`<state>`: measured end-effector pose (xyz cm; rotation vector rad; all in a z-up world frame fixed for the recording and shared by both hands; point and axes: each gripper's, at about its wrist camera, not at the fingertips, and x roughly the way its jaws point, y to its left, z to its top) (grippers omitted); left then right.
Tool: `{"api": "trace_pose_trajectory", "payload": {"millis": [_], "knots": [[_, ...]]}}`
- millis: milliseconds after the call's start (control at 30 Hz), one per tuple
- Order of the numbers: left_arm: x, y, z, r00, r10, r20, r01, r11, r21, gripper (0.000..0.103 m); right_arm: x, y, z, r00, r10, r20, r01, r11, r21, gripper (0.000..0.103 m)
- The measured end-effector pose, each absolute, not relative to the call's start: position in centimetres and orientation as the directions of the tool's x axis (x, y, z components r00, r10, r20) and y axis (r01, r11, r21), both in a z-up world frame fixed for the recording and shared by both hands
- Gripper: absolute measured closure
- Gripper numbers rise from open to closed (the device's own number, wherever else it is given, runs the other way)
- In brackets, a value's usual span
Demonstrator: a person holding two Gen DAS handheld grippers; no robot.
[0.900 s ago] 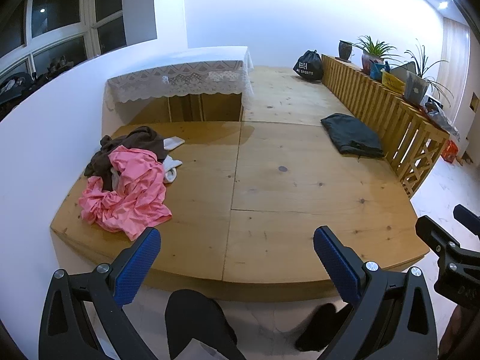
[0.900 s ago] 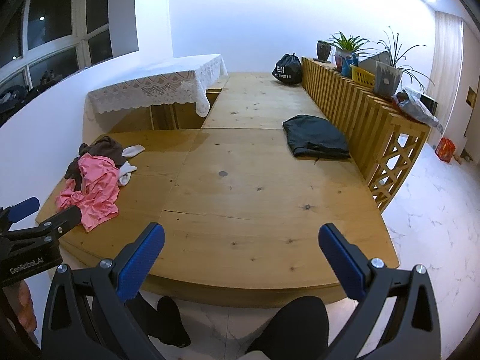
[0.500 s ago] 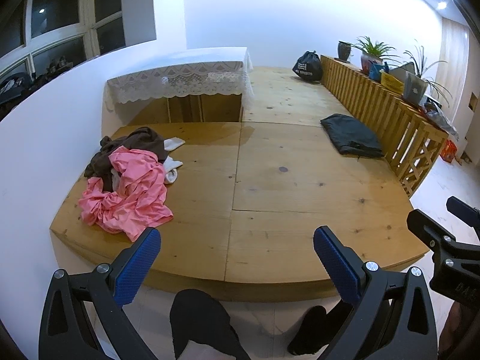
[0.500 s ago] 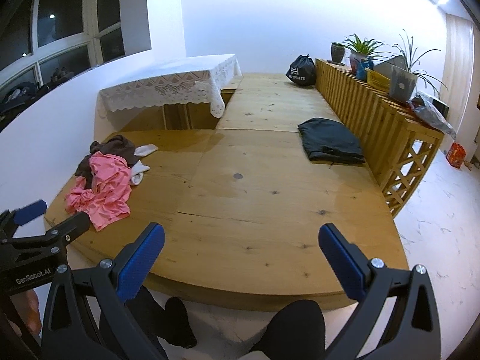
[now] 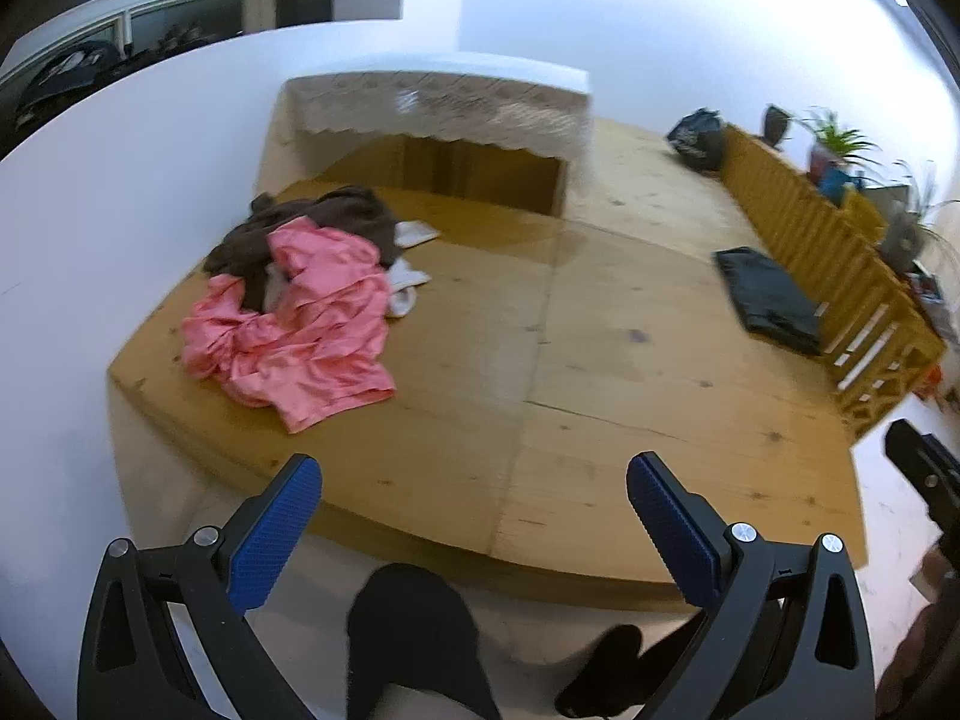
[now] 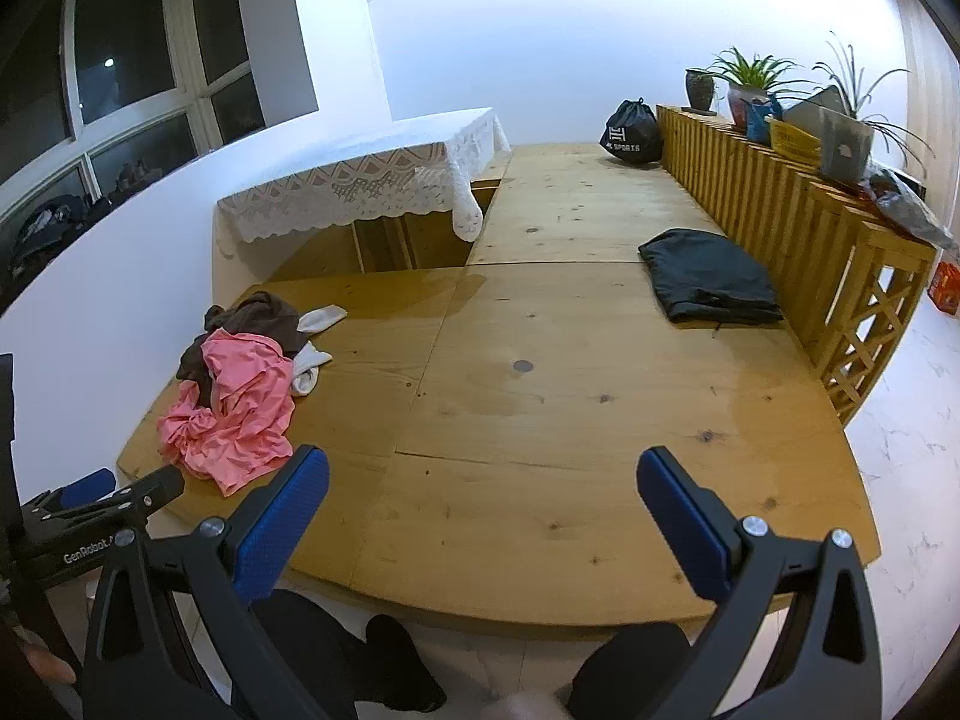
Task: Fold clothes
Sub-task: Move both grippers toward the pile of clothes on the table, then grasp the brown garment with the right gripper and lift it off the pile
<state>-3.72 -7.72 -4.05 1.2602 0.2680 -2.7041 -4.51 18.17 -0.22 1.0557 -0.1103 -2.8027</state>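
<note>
Both hand-held grippers, left [image 5: 474,483] and right [image 6: 483,474], wide, empty; pink garment [image 6: 237,411] crumpled, apparently atop brown one [image 6: 252,318].

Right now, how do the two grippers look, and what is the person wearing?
Both the left gripper and the right gripper have black frames with triangular cut-outs and silver bolts. Each finger ends in a blue textured pad. In the right wrist view, the left gripper's side bears white lettering, cut off at the edge. No cables show. The person wears dark trousers.
</note>
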Motion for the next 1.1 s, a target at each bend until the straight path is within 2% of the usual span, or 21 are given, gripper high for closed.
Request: {"api": "trace_pose_trajectory", "payload": {"millis": [267, 300, 367, 400, 433, 467, 567, 700, 833, 1100], "knots": [[-6.6, -11.3, -6.7, -0.589, -0.019, -0.808, 0.271, -0.947, -0.176, 0.001, -9.7, 15.3, -2.2, -0.699, -0.216, -0.682, 0.149, -0.976, 0.158, 0.0], [-7.0, -11.9, -7.2, -0.585, -0.019, -0.811, 0.281, -0.943, -0.18, 0.004, -10.5, 14.6, -2.6, -0.696, -0.224, -0.682, 0.157, -0.975, 0.159, 0.0], [-7.6, -13.4, -8.1, -0.584, -0.028, -0.811, 0.306, -0.933, -0.188, 0.018, -12.4, 12.7, -3.4, -0.689, -0.24, -0.684, 0.193, -0.97, 0.146, 0.0], [-7.8, -14.2, -8.5, -0.582, -0.036, -0.812, 0.323, -0.927, -0.19, 0.03, -13.2, 11.8, -3.6, -0.682, -0.246, -0.688, 0.21, -0.968, 0.139, 0.0], [-8.3, -15.1, -9.0, -0.575, -0.043, -0.817, 0.342, -0.92, -0.192, 0.037, -14.4, 10.5, -4.1, -0.672, -0.259, -0.694, 0.237, -0.963, 0.129, 0.0], [-8.9, -16.2, -9.6, -0.562, -0.04, -0.826, 0.355, -0.914, -0.198, 0.038, -15.6, 9.2, -4.6, -0.659, -0.272, -0.701, 0.265, -0.957, 0.122, 0.0], [-10.7, -19.5, -11.3, -0.529, -0.026, -0.848, 0.372, -0.906, -0.204, 0.035, -20.4, 3.9, -6.4, -0.612, -0.303, -0.73, 0.352, -0.931, 0.091, 0.0], [-13.1, -23.8, -12.5, -0.499, -0.117, -0.859, 0.426, -0.896, -0.125, 0.029, -27.0, -3.6, -8.5, -0.594, -0.306, -0.744, 0.452, -0.892, 0.007, 0.0], [-14.8, -28.4, -13.1, -0.507, -0.151, -0.849, 0.477, -0.869, -0.129, 0.028, -34.1, -11.6, -11.1, -0.58, -0.308, -0.754, 0.524, -0.85, -0.056, 0.0], [-17.8, -34.9, -15.3, -0.498, -0.181, -0.848, 0.554, -0.819, -0.151, 0.028, -45.0, -25.2, -16.2, -0.521, -0.323, -0.79, 0.607, -0.791, -0.076, 0.0]]}}
